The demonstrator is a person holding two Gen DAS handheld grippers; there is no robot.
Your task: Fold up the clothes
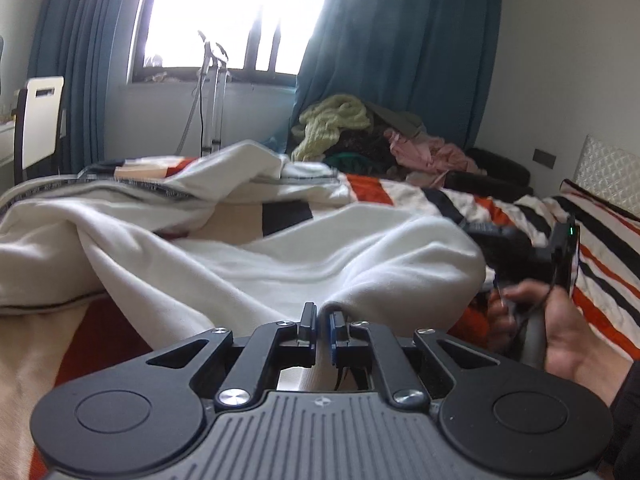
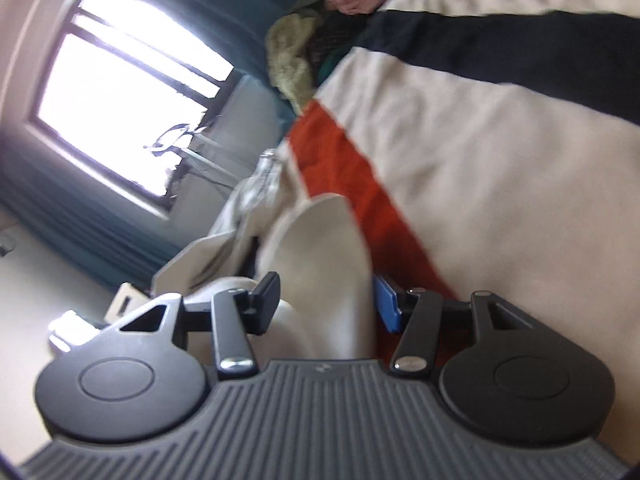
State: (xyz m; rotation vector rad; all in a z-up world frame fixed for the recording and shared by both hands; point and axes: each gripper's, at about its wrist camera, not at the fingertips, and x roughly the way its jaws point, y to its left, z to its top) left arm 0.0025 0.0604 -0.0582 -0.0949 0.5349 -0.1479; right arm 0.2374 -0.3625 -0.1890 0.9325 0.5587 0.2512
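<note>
A white garment (image 1: pixel 280 256) lies rumpled across the striped bed cover. My left gripper (image 1: pixel 322 314) is shut on a pinched fold of its near edge. In the left wrist view, the right gripper (image 1: pixel 520 248) is at the garment's right end, held by a bare hand (image 1: pixel 560 332). In the tilted, blurred right wrist view, my right gripper (image 2: pixel 326 300) is open, with a thick fold of the white garment (image 2: pixel 328 264) between its fingers. The fingers stand apart on either side of the cloth.
The bed cover (image 1: pixel 600 264) has orange, black and cream stripes. A pile of clothes (image 1: pixel 360 132) sits at the bed's far side under blue curtains (image 1: pixel 400 40). A window (image 1: pixel 232 12), a white chair (image 1: pixel 40 120) and a metal stand (image 1: pixel 214 92) stand beyond.
</note>
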